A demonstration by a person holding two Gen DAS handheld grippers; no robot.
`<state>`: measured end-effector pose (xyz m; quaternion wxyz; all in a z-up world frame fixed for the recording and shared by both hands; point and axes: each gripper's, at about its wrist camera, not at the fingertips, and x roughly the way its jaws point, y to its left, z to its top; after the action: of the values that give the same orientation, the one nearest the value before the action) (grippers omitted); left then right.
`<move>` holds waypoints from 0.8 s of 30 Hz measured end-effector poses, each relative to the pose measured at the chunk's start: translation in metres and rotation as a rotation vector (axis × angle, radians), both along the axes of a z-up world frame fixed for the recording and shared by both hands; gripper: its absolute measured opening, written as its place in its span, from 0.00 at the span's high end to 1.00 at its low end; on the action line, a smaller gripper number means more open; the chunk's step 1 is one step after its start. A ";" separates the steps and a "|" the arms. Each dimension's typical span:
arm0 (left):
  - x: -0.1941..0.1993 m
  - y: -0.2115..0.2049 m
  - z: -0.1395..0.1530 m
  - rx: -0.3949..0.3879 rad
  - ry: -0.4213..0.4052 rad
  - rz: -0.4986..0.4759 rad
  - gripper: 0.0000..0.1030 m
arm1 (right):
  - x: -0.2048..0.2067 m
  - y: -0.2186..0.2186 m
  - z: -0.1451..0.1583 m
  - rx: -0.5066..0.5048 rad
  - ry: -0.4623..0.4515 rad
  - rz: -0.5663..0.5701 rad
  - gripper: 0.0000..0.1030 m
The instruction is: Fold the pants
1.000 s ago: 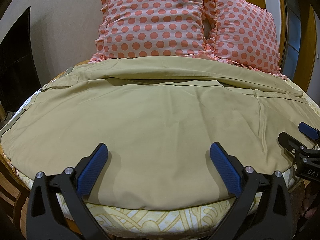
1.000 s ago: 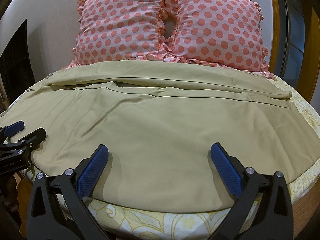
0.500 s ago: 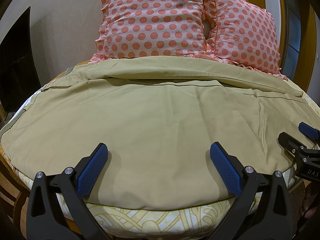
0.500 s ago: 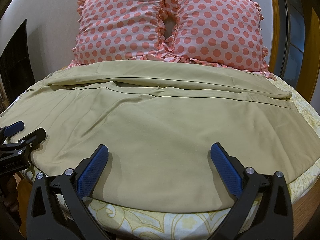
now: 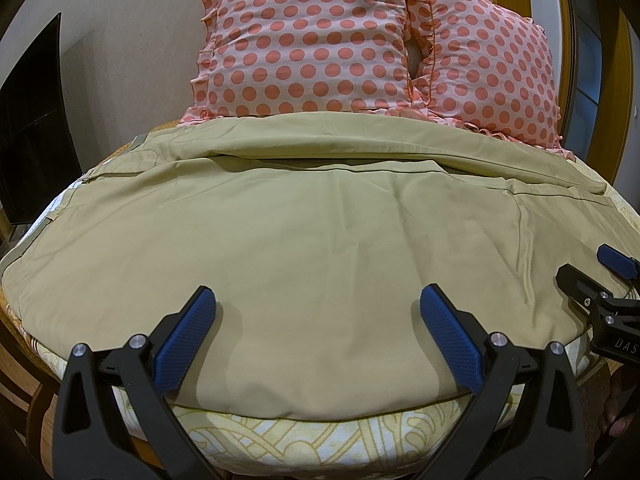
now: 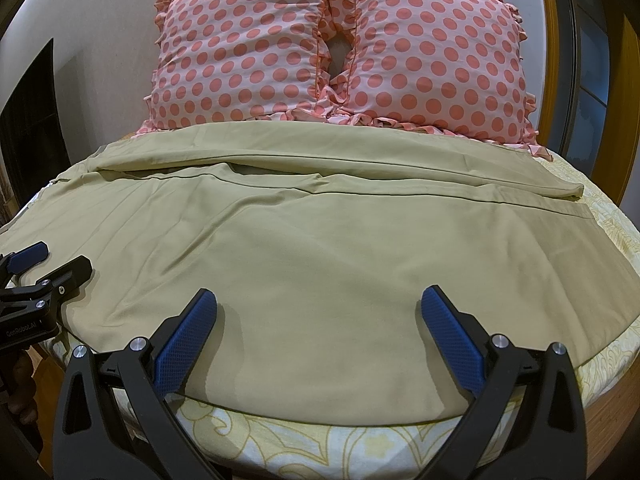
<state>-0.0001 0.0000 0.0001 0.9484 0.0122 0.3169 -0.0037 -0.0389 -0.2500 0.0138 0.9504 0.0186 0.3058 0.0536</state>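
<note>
The khaki pants (image 5: 320,248) lay spread flat across the bed (image 5: 304,436), covering most of its yellow-patterned sheet, with their far edge reaching up to the two pink polka-dot pillows (image 6: 340,52) at the head of the bed. A lengthwise fold ran along the pants near the pillows.

The left gripper (image 5: 318,334) hovered over the near edge of the pants, its jaws spread wide and holding nothing, the blue pads (image 5: 186,346) well apart above the cloth. The right gripper (image 6: 320,334) sat likewise over the near edge of the pants, jaws wide apart and empty. In the left wrist view the right gripper (image 5: 588,272) showed beside the pants' right side; in the right wrist view the left gripper (image 6: 46,266) showed at the pants' left side.
</note>
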 end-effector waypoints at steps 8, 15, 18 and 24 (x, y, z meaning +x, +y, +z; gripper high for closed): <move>0.003 0.003 0.003 -0.009 0.008 -0.021 0.02 | 0.020 -0.016 0.014 0.042 0.083 0.071 0.01; 0.018 0.029 0.028 -0.054 -0.034 0.057 0.02 | 0.117 -0.128 0.069 0.226 0.095 -0.224 0.01; 0.028 0.036 0.037 -0.060 -0.047 0.091 0.02 | 0.189 -0.174 0.064 0.276 0.184 -0.406 0.01; 0.044 0.043 0.042 -0.061 -0.043 0.119 0.02 | 0.319 -0.222 0.031 0.214 0.338 -0.644 0.28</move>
<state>0.0443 0.0428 0.0419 0.9534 -0.0357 0.2964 0.0435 0.2802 -0.4723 0.0447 0.8474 0.2213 0.4294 -0.2202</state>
